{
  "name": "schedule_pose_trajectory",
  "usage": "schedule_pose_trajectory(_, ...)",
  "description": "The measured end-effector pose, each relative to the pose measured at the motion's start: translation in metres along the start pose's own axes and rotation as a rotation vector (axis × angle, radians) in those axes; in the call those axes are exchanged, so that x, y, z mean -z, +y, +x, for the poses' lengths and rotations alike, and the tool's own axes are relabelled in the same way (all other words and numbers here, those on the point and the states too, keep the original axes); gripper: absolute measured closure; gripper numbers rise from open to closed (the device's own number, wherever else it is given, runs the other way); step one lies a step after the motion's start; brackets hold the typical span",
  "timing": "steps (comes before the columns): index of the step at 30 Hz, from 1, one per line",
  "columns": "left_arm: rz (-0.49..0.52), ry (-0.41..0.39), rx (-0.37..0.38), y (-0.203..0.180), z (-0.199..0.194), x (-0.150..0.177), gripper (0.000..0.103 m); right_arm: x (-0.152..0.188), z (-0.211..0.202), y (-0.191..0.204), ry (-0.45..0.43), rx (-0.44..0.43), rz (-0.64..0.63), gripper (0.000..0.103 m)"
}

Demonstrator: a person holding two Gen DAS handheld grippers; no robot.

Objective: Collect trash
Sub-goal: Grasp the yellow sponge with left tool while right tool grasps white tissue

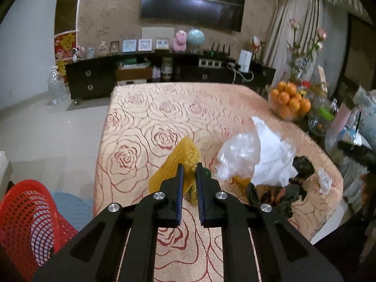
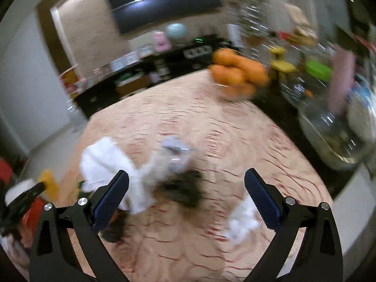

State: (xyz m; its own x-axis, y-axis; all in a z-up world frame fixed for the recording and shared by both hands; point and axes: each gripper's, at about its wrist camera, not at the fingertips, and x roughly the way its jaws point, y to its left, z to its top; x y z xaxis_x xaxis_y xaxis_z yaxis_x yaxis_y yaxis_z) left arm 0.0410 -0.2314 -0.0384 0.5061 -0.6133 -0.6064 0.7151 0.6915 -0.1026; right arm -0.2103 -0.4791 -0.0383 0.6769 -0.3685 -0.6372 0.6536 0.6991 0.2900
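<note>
My left gripper (image 1: 189, 171) is shut on a yellow foam fruit net (image 1: 174, 164) and holds it above the rose-patterned tablecloth (image 1: 145, 117). To its right lie a clear and white plastic bag (image 1: 256, 159) and dark crumpled trash (image 1: 298, 178). My right gripper (image 2: 186, 181) is open and empty above the table, over the white bag (image 2: 110, 162), the dark trash (image 2: 183, 188) and a small white crumpled paper (image 2: 242, 223). The right view is motion-blurred. The yellow net (image 2: 48, 183) shows at its far left.
A red mesh basket (image 1: 25, 221) stands on the floor left of the table. A bowl of oranges (image 1: 289, 103) (image 2: 237, 75), glass jars (image 2: 329, 131) and flowers (image 1: 305, 47) crowd the table's right side. A dark sideboard (image 1: 164, 70) lies beyond.
</note>
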Motion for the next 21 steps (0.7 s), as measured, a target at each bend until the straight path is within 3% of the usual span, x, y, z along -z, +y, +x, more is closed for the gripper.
schedule_pose_trajectory(4, -0.009, -0.023, 0.003, 0.003, -0.010, -0.002, 0.093, 0.007, 0.009, -0.035, 0.029, 0.092, 0.084, 0.007)
schedule_pose_trajectory(8, -0.009, -0.037, 0.006, 0.002, -0.017, -0.004, 0.093, 0.021, 0.032, -0.054, 0.123, 0.144, 0.134, 0.007)
schedule_pose_trajectory(14, -0.017, -0.040, -0.002, 0.006, -0.020, -0.004, 0.093, 0.034, 0.055, -0.044, 0.192, 0.196, 0.083, 0.010)
schedule_pose_trajectory(17, -0.023, -0.041, -0.006, 0.009, -0.022, -0.004, 0.093, 0.040, 0.065, -0.039, 0.224, 0.217, 0.049, 0.020)
schedule_pose_trajectory(19, -0.027, -0.040, -0.009, 0.011, -0.023, -0.003, 0.093, 0.044, 0.072, -0.037, 0.252, 0.246, 0.030, 0.037)
schedule_pose_trajectory(21, -0.029, -0.038, -0.014, 0.012, -0.023, -0.003, 0.093, 0.046, 0.075, -0.038, 0.268, 0.274, 0.017, 0.046)
